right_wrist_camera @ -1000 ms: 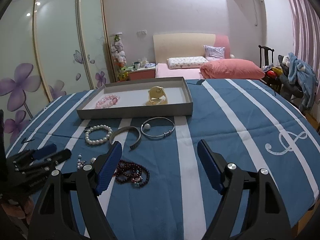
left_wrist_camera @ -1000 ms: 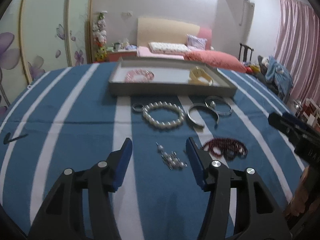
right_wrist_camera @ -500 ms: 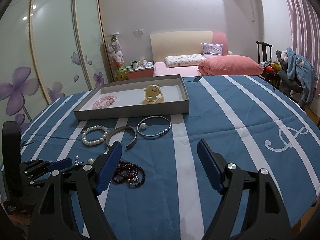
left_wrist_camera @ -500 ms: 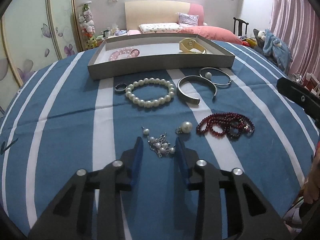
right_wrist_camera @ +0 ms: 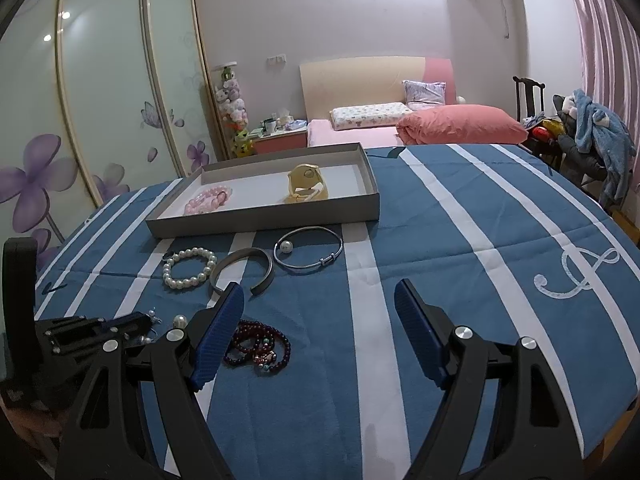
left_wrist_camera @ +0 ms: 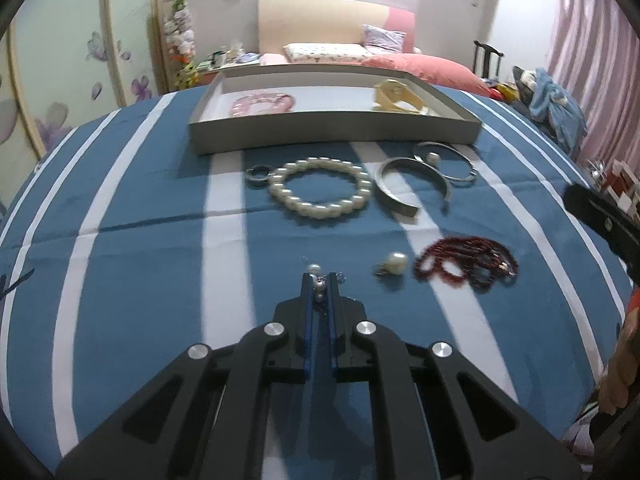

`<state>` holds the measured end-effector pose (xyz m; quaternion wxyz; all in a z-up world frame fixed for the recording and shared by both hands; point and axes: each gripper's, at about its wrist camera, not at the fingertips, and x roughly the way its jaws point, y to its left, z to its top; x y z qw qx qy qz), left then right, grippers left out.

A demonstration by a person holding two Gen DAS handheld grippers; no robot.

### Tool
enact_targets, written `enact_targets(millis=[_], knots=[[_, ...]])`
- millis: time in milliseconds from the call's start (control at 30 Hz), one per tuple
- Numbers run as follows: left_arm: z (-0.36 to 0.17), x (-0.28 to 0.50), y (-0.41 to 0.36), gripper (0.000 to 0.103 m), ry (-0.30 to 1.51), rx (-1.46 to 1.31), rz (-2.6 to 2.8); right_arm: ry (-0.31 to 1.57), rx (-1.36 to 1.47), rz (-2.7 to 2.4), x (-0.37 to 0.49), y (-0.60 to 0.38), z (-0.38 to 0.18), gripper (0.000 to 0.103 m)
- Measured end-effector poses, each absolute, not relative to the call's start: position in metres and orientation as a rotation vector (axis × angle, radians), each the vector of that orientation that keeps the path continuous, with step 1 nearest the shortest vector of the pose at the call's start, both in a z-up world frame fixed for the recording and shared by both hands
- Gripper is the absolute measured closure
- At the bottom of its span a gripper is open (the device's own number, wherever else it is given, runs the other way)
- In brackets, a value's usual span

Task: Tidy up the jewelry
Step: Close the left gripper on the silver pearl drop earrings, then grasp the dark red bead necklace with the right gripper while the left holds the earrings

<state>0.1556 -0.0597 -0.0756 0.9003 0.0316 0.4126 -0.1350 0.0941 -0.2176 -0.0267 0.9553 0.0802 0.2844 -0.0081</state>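
My left gripper (left_wrist_camera: 319, 280) is shut on a small cluster of pearls on a chain (left_wrist_camera: 319, 286), low on the blue striped cloth. A loose single pearl (left_wrist_camera: 396, 261) and a dark red bead strand (left_wrist_camera: 466, 264) lie just to its right. Farther off are a pearl bracelet (left_wrist_camera: 320, 212), a small ring (left_wrist_camera: 259, 174), a silver cuff (left_wrist_camera: 394, 196) and a thin bangle (left_wrist_camera: 460, 176). The grey tray (left_wrist_camera: 336, 136) behind them holds a pink bead bracelet (left_wrist_camera: 262, 103) and a yellow watch (left_wrist_camera: 398, 96). My right gripper (right_wrist_camera: 318, 296) hangs open with nothing between its fingers, right of the red beads (right_wrist_camera: 260, 344).
A blue cloth with white stripes (right_wrist_camera: 460, 240) covers the table, whose edge falls away at the right. Behind stand a bed with a pink quilt (right_wrist_camera: 460, 124), a flowered wardrobe (right_wrist_camera: 100, 100) and a chair piled with clothes (right_wrist_camera: 592, 132).
The left gripper's jaws closed from wide open onto the small pearl cluster and the view dipped closer to the cloth. The single pearl now lies apart. The right gripper stayed put and open.
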Motion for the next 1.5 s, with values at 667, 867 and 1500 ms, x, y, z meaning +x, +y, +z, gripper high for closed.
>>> enact_targets(millis=[667, 867, 1500], knots=[[-0.071, 0.186, 0.02, 0.096, 0.894, -0.084, -0.088, 0.809, 0.099, 0.118, 0.118, -0.184, -0.057, 0.029], [-0.071, 0.19, 0.025, 0.096, 0.894, -0.101, -0.082, 0.872, 0.062, 0.117, 0.128, -0.172, -0.064, 0.031], [-0.069, 0.193, 0.029, 0.096, 0.894, -0.112, -0.086, 0.856, 0.056, 0.108, 0.13, -0.186, -0.06, 0.094]])
